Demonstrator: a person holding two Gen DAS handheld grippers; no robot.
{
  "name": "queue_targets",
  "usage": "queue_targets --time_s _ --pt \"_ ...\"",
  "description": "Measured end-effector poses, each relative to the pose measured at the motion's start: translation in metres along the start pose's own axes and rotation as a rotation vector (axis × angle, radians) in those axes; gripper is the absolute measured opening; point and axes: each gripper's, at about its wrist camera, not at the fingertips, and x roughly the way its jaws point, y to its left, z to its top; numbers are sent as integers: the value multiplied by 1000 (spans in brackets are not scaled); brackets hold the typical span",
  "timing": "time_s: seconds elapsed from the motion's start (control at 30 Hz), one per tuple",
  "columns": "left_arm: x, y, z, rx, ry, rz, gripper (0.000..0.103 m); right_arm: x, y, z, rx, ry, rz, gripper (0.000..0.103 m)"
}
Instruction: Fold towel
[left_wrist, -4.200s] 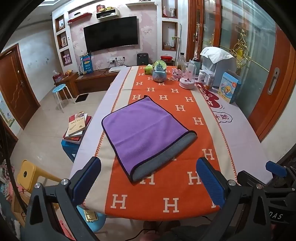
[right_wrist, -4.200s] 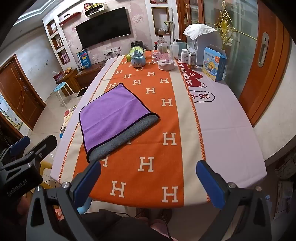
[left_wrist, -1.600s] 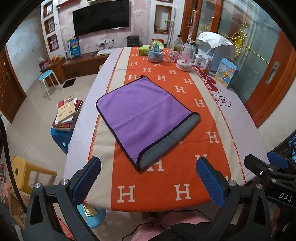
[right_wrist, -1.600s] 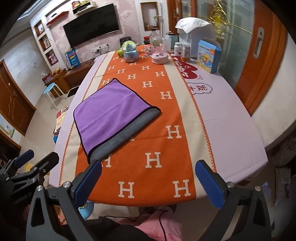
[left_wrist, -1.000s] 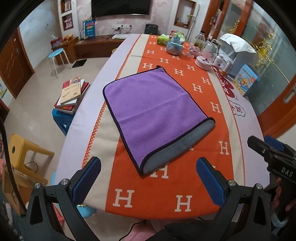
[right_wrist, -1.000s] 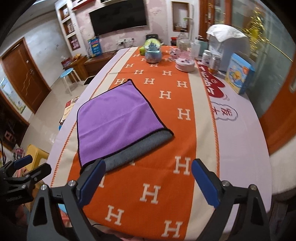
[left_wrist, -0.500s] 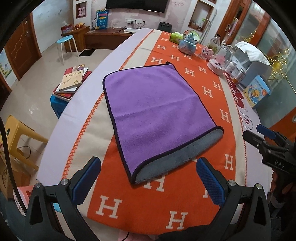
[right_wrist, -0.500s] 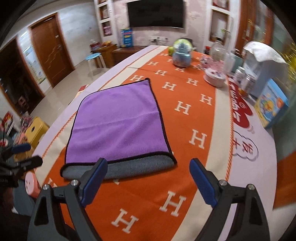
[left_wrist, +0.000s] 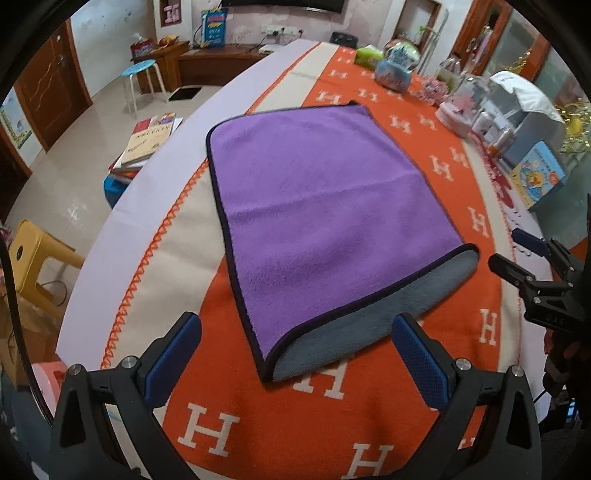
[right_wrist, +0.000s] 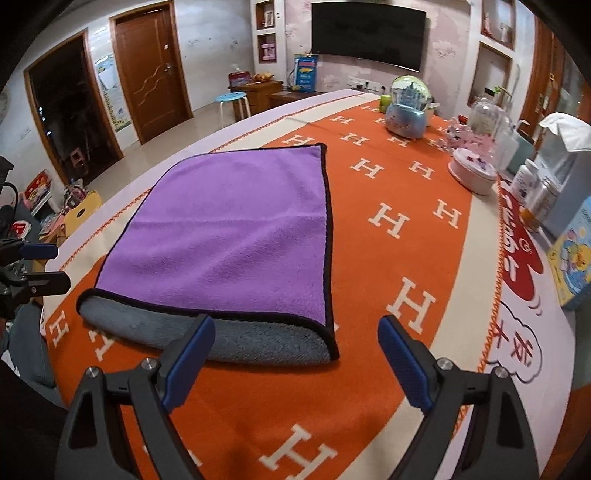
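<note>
A purple towel (left_wrist: 317, 206) with a grey underside lies folded once on the orange H-pattern tablecloth (left_wrist: 325, 413); the grey layer (left_wrist: 373, 325) sticks out along the near edge. It also shows in the right wrist view (right_wrist: 236, 236). My left gripper (left_wrist: 295, 354) is open and empty, just above the towel's near left corner. My right gripper (right_wrist: 295, 350) is open and empty, over the towel's near right corner. Each gripper shows at the edge of the other's view: the right one (left_wrist: 517, 254), the left one (right_wrist: 40, 266).
A snow globe (right_wrist: 408, 107), pink box (right_wrist: 472, 173), jars (right_wrist: 539, 195), a tissue-covered box and a picture box (left_wrist: 539, 177) stand along the far right of the table. Books (left_wrist: 147, 140), a yellow stool (left_wrist: 33, 258) and a blue stool (left_wrist: 142, 70) are on the floor at left.
Both grippers have come forward and down toward the towel's near edge, the left toward its left corner, the right toward its right corner. The towel has not moved.
</note>
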Motion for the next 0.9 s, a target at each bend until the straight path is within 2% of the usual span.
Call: queue_targets --time_s 0.23,0.53,0.73,0.9 --pt "24 9 -2 -64 49 4 102 28 -6 -5 -24 40 43 79" --pt "50 7 -4 -88 97 -25 94 45 -10 -9 -30 71 74 70" --pt "59 2 -5 -105 137 -70 81 46 -9 -12 -36 76 84 55" --pt "64 -3 -6 -102 161 -79 62 43 -9 -14 -38 74 82 50"
